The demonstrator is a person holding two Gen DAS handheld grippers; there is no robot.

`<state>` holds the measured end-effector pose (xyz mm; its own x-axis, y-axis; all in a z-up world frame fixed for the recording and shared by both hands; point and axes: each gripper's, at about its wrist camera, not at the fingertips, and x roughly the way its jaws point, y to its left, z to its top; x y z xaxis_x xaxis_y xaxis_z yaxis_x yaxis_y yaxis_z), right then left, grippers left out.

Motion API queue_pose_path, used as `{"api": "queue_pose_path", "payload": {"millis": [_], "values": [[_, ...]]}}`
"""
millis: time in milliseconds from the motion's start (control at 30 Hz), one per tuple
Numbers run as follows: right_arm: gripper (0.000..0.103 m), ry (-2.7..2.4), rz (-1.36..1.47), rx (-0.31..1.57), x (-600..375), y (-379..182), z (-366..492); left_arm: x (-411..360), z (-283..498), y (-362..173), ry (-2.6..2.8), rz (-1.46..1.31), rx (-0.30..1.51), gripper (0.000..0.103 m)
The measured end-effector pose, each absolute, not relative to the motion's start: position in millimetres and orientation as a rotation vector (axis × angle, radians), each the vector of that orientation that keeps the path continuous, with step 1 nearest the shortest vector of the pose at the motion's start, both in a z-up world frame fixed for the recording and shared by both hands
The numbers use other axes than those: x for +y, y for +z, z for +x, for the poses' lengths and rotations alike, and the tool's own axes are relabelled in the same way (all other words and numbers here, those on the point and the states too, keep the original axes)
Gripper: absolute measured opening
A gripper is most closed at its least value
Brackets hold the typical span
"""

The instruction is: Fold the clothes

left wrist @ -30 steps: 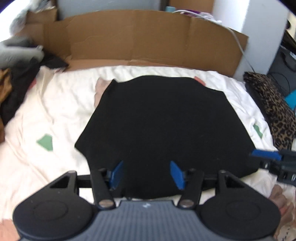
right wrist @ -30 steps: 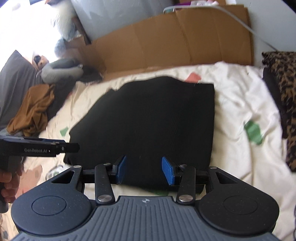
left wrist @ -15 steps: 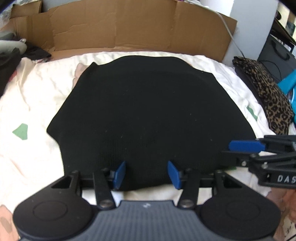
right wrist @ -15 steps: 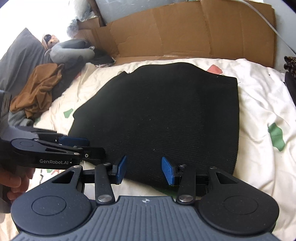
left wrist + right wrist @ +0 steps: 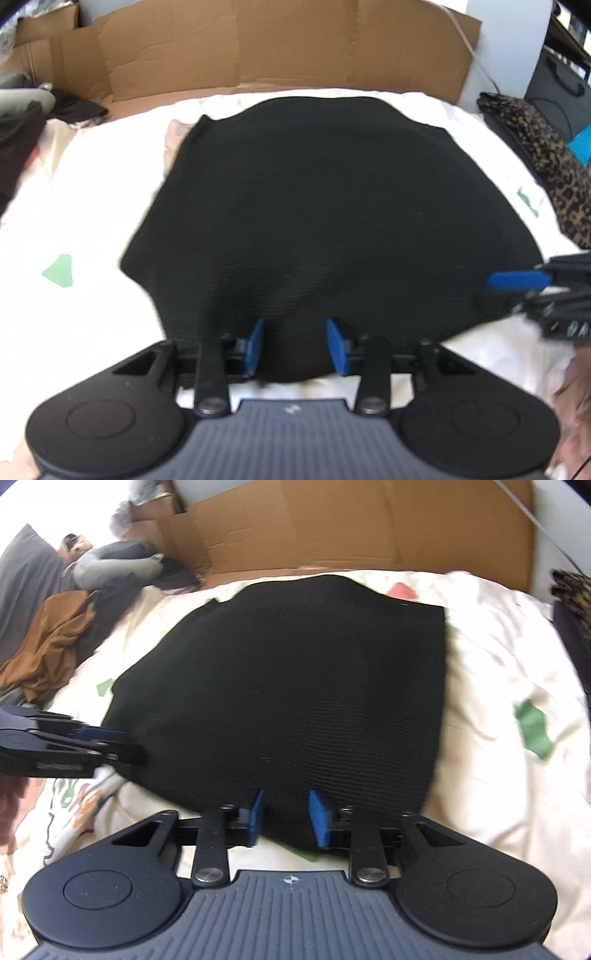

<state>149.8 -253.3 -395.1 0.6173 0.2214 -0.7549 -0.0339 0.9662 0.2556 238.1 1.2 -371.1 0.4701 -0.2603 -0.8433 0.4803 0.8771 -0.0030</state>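
A black knit garment lies spread flat on a white bedsheet. My left gripper is at the garment's near hem, toward its left side. Its jaws are closing, with the hem's cloth between the blue pads and a gap still showing. My right gripper is at the same hem, nearer the right corner. Its jaws are also closing around the cloth, a gap still showing there too. Each gripper appears in the other's view, the right gripper and the left gripper, low over the hem.
Flattened cardboard stands along the far side of the bed. A leopard-print cloth lies at the right. A brown garment and a grey bundle are heaped at the left.
Both grippers have sunk toward the garment's near hem. The blue pads of each have drawn closer together around the cloth.
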Motion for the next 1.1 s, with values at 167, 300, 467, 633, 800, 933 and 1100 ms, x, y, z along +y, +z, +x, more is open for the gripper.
{"api": "queue_pose_path", "payload": {"millis": [167,300,467,633,800,933,1100], "values": [[0.025,0.049,0.225,0.892,-266.6,-391.4,136.4,28.6,248.9,-365.8,-0.322,0.249,0.984,0.046],[0.027,0.012,0.327,0.877,-284.7,-381.9,125.1,57.5,246.5,-358.4,-0.231,0.158,0.993,0.05],[0.03,-0.022,0.421,0.879,-298.6,-377.6,112.7,78.6,237.6,-356.9,-0.206,0.118,0.998,0.05],[0.033,-0.03,0.532,0.914,-303.9,-383.5,104.8,84.9,230.7,-357.0,-0.265,0.091,1.002,0.05],[0.038,-0.023,0.673,0.941,-308.3,-396.1,106.1,80.1,228.1,-367.4,-0.315,0.086,1.017,0.05],[0.038,-0.036,0.747,0.95,-312.8,-403.3,110.9,69.3,226.5,-377.7,-0.348,0.125,1.025,0.05],[0.038,-0.046,0.816,0.957,-314.5,-412.7,120.5,65.3,226.2,-380.0,-0.394,0.128,1.013,0.05]]}}
